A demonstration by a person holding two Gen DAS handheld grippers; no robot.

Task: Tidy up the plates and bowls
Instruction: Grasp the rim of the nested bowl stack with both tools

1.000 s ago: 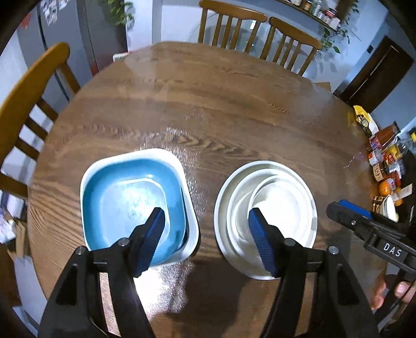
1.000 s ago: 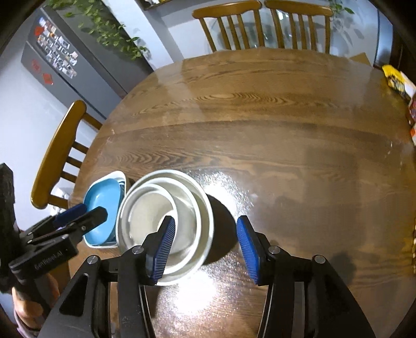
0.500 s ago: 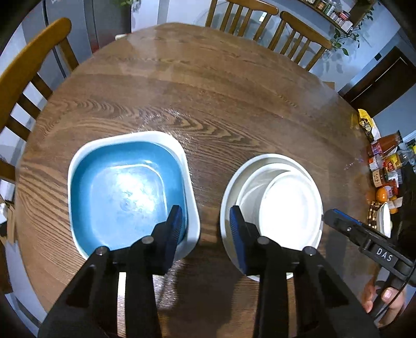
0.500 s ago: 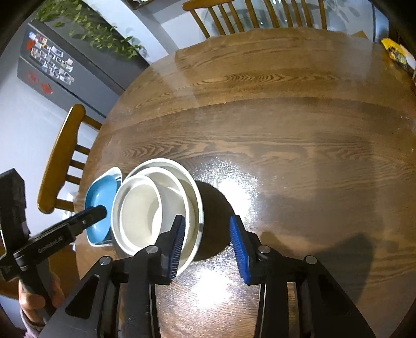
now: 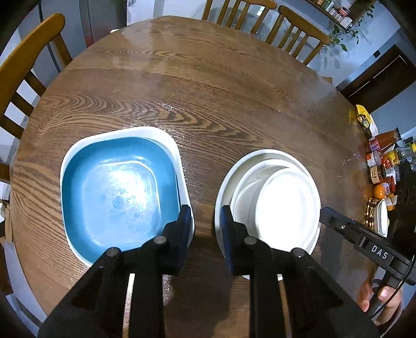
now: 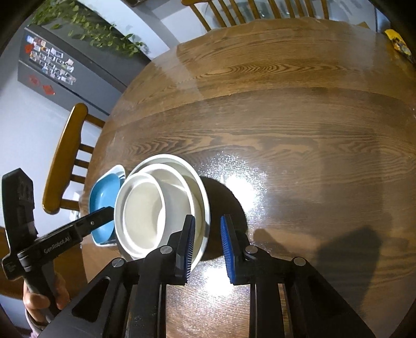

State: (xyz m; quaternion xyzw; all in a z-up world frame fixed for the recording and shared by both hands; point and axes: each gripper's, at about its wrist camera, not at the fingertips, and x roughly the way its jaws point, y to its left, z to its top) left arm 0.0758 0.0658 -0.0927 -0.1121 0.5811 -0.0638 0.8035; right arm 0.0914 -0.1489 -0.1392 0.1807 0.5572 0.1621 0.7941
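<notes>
A blue square plate (image 5: 117, 189) lies inside a white square dish (image 5: 179, 156) on the left of the round wooden table (image 5: 208, 91). To its right, a stack of nested white round bowls (image 5: 288, 205) rests on the table. My left gripper (image 5: 205, 221) hovers over the bare wood between the two stacks, its jaws closing with nothing between them. My right gripper (image 6: 206, 234) is at the near right rim of the white bowls (image 6: 156, 208). Its jaws are closing with the rim in the gap, and no pad presses on it. The blue plate (image 6: 104, 192) shows behind.
Wooden chairs stand at the left (image 5: 26, 52) and far side (image 5: 299, 23) of the table. Sauce bottles and jars (image 5: 384, 156) crowd the right edge. A dark fridge (image 6: 65, 67) stands beyond the left chair (image 6: 67, 156). A hand (image 6: 39, 299) holds the left gripper.
Both grippers' jaws have narrowed a lot. The left jaws, earlier spread over both stacks, now sit over the gap between them. The dishes have not moved.
</notes>
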